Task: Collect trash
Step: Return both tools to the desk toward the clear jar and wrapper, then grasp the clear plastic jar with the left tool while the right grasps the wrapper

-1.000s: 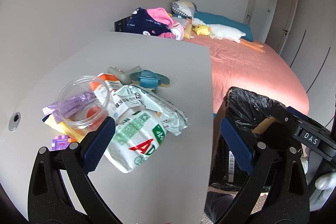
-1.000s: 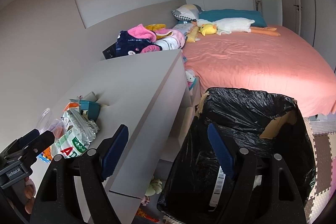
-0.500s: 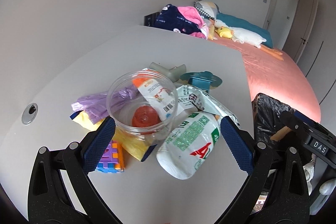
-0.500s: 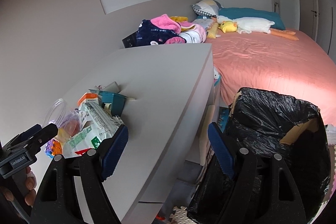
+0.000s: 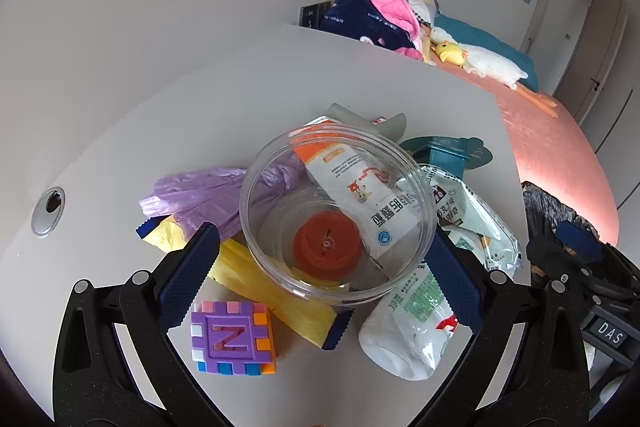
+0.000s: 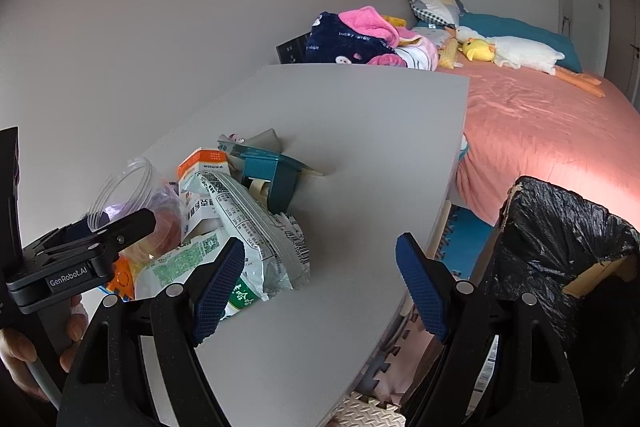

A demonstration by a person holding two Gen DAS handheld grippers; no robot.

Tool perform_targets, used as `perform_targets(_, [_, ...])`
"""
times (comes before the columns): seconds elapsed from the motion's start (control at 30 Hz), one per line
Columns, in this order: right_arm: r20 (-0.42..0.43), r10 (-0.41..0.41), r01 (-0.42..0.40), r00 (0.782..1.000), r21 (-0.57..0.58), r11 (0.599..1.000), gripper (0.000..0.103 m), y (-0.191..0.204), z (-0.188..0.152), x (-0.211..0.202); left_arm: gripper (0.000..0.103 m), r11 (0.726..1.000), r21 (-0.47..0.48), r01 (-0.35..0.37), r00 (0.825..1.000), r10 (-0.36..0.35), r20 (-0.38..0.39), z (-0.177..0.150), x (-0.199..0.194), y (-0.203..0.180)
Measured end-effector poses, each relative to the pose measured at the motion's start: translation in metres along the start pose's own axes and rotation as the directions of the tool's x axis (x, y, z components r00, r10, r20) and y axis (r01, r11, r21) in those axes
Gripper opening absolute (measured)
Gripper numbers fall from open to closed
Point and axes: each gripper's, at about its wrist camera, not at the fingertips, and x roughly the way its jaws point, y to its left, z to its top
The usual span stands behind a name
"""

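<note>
Left gripper (image 5: 320, 267) lined up on the clear cup (image 5: 338, 219), nothing pinched yet

The cup sits atop the trash pile (image 5: 404, 259) at the table's (image 6: 352, 123) near end, between the spread left jaws; lower squarely so the pads meet its wall, then close gently, since thin plastic buckles; right gripper (image 6: 320, 287) hangs spread and empty over bare table, the bin (image 6: 560, 239) at its 3 o'clock; keep clear of the puzzle cube (image 5: 232, 337) at 7 o'clock.

Your left gripper (image 5: 320, 267) has matte black speckled arms with silver rivets and blue, cross-hatched rubber pads (image 5: 188, 275). Your right gripper (image 6: 320, 283) is built the same. White lettering reads "GenRobot.AI" on one body and "DAS" on the other.
</note>
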Motion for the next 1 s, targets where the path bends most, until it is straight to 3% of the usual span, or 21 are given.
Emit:
perform_targets(0.2, [-0.021,0.032,-0.033,0.999,-0.023,0.999,0.078,0.011,0.003,0.016,0.096,1.0,0.007,0.011,1.0,-0.011,0.003,0.004,0.009,0.005])
perform_targets(0.27, [-0.026,0.041,-0.042,0.999,-0.03,0.999,0.078,0.015,0.006,0.021,0.087,1.0,0.007,0.026,1.0,-0.026,0.008,0.005,0.01,0.006])
perform_targets(0.47, [-0.05,0.068,-0.069,0.996,-0.027,0.997,0.078,0.02,0.011,0.039,0.087,1.0,-0.016,0.004,1.0,-0.004,0.021,0.006,0.009,0.015])
perform_targets(0.77, [-0.077,0.114,-0.117,0.99,-0.037,0.992,0.058,0.03,0.014,0.046,0.087,0.999,-0.036,0.004,0.999,-0.002,0.033,0.007,-0.001,0.022])
perform_targets(0.83, [-0.077,0.124,-0.127,0.989,-0.037,0.991,0.047,0.031,0.014,0.045,0.087,0.999,-0.035,0.006,0.999,-0.004,0.037,0.007,-0.002,0.022])
perform_targets(1.0, [-0.068,0.141,-0.145,0.988,-0.054,0.988,0.034,0.033,0.013,0.041,0.087,1.0,-0.028,0.001,0.999,0.0,0.045,0.007,-0.008,0.02])
